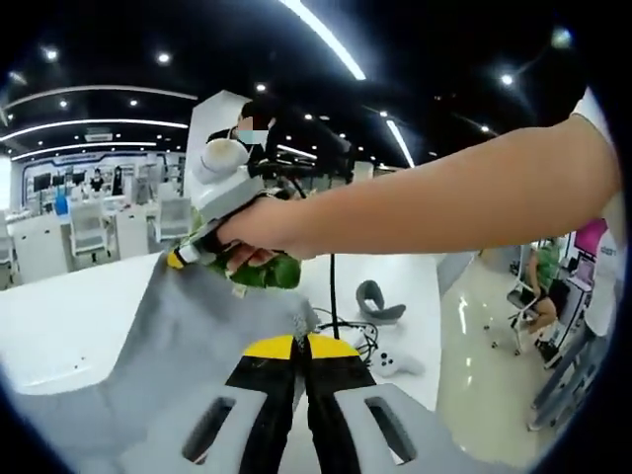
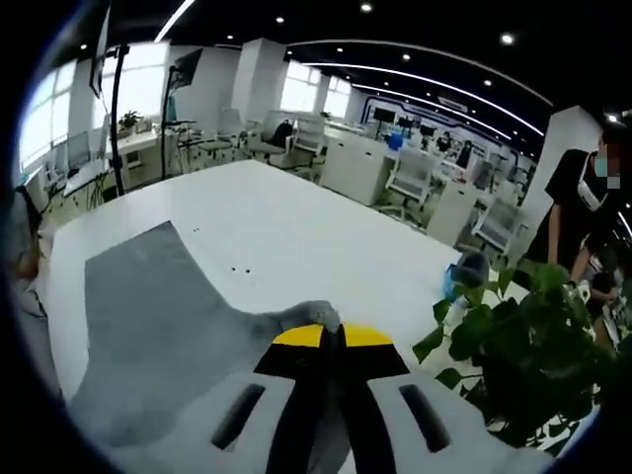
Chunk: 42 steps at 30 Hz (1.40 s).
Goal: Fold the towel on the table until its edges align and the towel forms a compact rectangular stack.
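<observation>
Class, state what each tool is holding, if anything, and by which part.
Both hold the grey towel: the right tool pinches a bunched edge or corner; the left tool is shut on its edge.

Potted plant (image 2: 523, 346) at table's edge, right gripper view. Grey headset (image 1: 379, 301), black cable (image 1: 336, 296) and white controller (image 1: 390, 363) on far tabletop, left gripper view. White desks, chairs (image 2: 410, 173) and standing people (image 2: 578, 212) behind.

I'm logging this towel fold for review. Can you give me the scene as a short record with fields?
surface: white table
towel: grey, partly lifted, not yet a compact stack
left gripper: shut on towel edge
right gripper: shut on bunched towel corner
other items: green plant; cables on table
background: open office, people standing
</observation>
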Motion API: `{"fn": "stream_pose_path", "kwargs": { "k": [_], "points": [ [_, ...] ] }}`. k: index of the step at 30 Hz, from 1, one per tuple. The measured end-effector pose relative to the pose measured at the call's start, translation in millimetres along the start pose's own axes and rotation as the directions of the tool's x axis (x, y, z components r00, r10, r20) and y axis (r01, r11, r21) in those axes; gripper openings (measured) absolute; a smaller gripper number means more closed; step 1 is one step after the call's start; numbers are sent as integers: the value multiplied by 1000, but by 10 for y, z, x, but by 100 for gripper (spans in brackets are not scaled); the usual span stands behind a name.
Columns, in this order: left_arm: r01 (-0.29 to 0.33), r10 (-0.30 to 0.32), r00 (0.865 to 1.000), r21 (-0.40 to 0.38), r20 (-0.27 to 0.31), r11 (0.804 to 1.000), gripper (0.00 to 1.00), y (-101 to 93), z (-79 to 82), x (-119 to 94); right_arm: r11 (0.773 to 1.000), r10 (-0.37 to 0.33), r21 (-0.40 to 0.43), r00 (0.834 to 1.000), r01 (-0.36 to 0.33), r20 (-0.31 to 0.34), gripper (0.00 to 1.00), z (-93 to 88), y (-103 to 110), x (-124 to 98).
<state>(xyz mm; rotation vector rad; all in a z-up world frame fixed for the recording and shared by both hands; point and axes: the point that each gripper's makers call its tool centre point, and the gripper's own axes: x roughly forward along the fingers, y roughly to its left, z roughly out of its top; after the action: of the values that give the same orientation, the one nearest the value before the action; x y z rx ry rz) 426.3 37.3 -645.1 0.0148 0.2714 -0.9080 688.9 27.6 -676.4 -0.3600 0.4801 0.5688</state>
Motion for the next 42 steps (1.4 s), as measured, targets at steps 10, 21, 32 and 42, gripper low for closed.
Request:
{"fn": "stream_pose_path", "kwargs": {
  "k": [10, 21, 32, 42],
  "points": [
    [-37, 34, 998, 51, 44, 998, 2, 300, 177, -543, 993, -13, 115, 1000, 13, -5, 2, 263, 156, 40],
    [-57, 52, 996, 80, 67, 995, 2, 661, 225, -1068, 952, -41, 301, 998, 54, -48, 2, 530, 459, 93],
    [-95, 89, 992, 66, 85, 993, 2, 1057, 166, -1532, 931, -23, 365, 999, 30, -25, 2, 852, 893, 342],
    [-128, 122, 988, 59, 92, 990, 2, 1296, 46, -1866, 942, 11, 337, 1000, -8, -8, 2, 1103, 1346, 584]
  ]
}}
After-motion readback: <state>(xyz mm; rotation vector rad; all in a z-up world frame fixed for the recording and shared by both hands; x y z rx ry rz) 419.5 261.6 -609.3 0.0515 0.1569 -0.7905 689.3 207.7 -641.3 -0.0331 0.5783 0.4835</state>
